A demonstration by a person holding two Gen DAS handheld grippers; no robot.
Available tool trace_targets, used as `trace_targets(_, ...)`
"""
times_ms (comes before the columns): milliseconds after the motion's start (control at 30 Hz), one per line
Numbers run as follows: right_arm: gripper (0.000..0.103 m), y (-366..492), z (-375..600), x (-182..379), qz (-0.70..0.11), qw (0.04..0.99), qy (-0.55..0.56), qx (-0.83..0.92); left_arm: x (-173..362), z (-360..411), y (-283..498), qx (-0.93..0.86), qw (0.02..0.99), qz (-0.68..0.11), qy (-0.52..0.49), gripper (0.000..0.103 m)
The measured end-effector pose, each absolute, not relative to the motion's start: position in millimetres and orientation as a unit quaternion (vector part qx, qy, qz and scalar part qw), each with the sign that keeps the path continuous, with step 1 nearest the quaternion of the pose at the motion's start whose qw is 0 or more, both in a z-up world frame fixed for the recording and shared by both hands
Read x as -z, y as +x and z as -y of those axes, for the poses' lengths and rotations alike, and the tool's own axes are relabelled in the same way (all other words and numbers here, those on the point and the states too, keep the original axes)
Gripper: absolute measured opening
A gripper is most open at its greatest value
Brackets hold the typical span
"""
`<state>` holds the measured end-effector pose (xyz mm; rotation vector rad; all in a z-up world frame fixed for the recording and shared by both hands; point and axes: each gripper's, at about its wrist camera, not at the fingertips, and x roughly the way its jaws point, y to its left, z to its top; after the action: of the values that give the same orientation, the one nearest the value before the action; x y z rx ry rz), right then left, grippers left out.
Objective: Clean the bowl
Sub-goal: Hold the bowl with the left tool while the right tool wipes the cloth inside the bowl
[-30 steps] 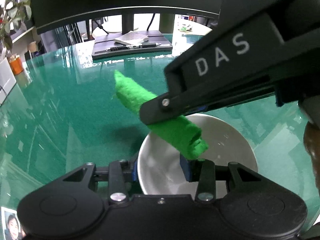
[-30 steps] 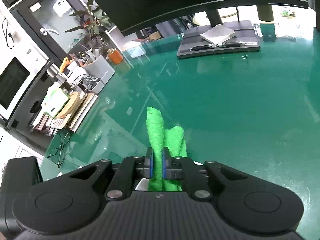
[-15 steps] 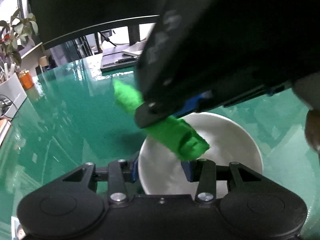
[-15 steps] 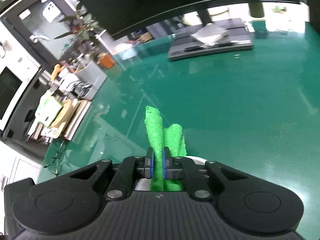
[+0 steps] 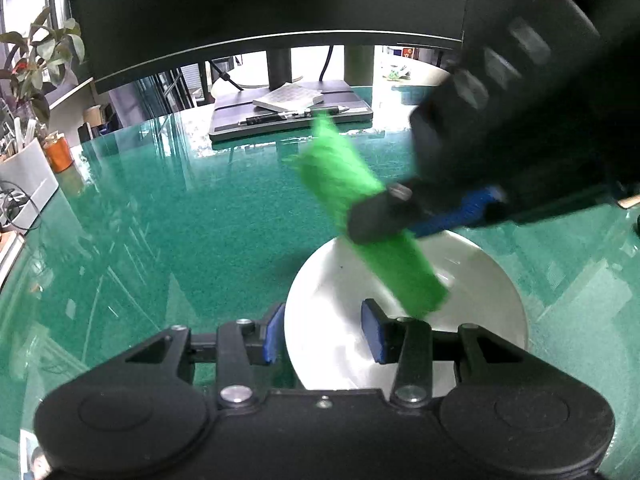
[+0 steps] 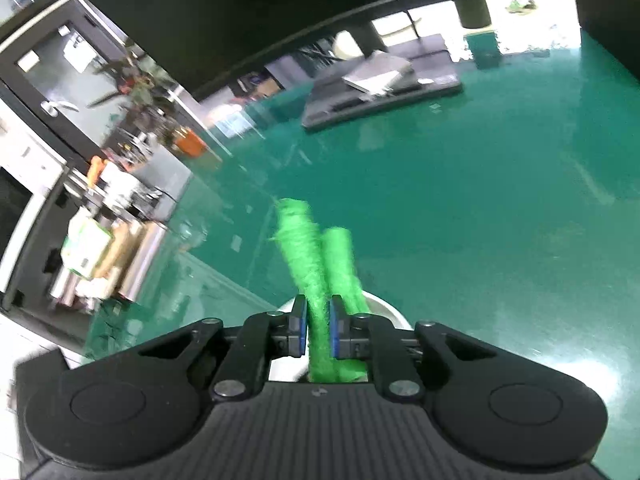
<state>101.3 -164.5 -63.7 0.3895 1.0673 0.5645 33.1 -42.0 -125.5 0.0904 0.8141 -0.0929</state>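
A white bowl (image 5: pixel 480 280) stands on the green glass-topped table (image 5: pixel 160 220). My left gripper (image 5: pixel 323 336) is shut on its near left rim, one blue pad outside the wall and one inside. My right gripper (image 6: pixel 318 330) comes in from the right above the bowl with a rolled green cloth (image 5: pixel 340 176) between its pads. Its jaws are opening, and the cloth (image 6: pixel 304 248) still fills the gap and touches both pads. The cloth's lower end hangs into the bowl, whose rim (image 6: pixel 384 306) shows just beyond the right fingers.
A dark monitor (image 5: pixel 260 0) looms over the back of the table, its base (image 5: pixel 288 120) carrying a notebook and a pen. At the left edge stand a plant (image 5: pixel 36 64), an orange cup (image 5: pixel 58 154) and a cluttered shelf (image 6: pixel 100 248).
The right gripper and cloth have swung to the right over the bowl, and the cloth now points more upward. Its pads stand slightly wider. The left gripper keeps its hold on the rim.
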Motion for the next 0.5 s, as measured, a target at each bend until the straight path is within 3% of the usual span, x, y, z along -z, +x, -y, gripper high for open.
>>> trace_targets(233, 0.006, 110.5, 148.2, 69.9, -0.489, 0.807, 0.183, -0.275, 126.1, 41.7, 32.4, 0.043, 0.916, -0.396, 0.044, 0.042)
trace_targets(500, 0.007, 107.6, 172.1, 66.3, -0.484, 0.823, 0.180, -0.236, 123.8, 43.0, 25.4, 0.042, 0.917, -0.395, 0.044, 0.042)
